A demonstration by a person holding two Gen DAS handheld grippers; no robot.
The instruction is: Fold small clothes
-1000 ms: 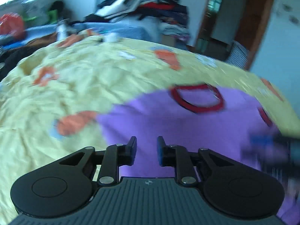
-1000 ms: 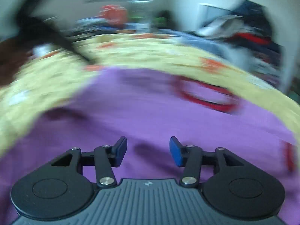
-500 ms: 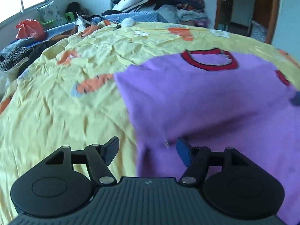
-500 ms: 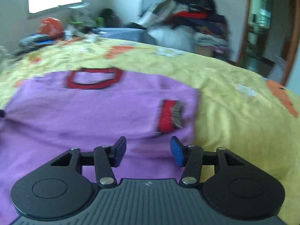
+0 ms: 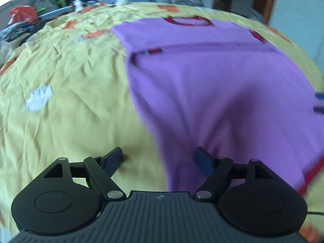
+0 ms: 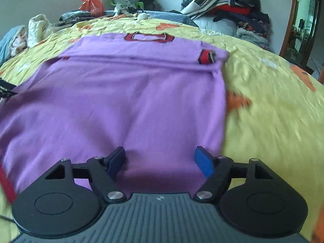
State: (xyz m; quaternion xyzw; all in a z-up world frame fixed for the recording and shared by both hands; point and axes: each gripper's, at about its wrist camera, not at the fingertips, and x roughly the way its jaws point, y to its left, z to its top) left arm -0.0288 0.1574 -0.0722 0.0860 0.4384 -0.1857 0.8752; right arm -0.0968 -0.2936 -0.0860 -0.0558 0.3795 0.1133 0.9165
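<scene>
On the yellow bedsheet point(image 6: 273, 105) the purple shirt point(image 6: 125, 93) is laid flat with sleeves tucked in, and near its lower corners the left gripper point(image 5: 160, 160) and right gripper point(image 6: 160, 158) are being opened, nothing held, probably for grasping the hem.

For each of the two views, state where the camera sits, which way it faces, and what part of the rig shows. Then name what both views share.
Left wrist: sits on the left gripper, angled down at the purple knitted top's left edge; opening jaws show, nothing between.
Right wrist: sits on the right gripper, facing the top's right edge; opening jaws show.
Shared: the top, its red neckline, the yellow patterned bedsheet.
</scene>
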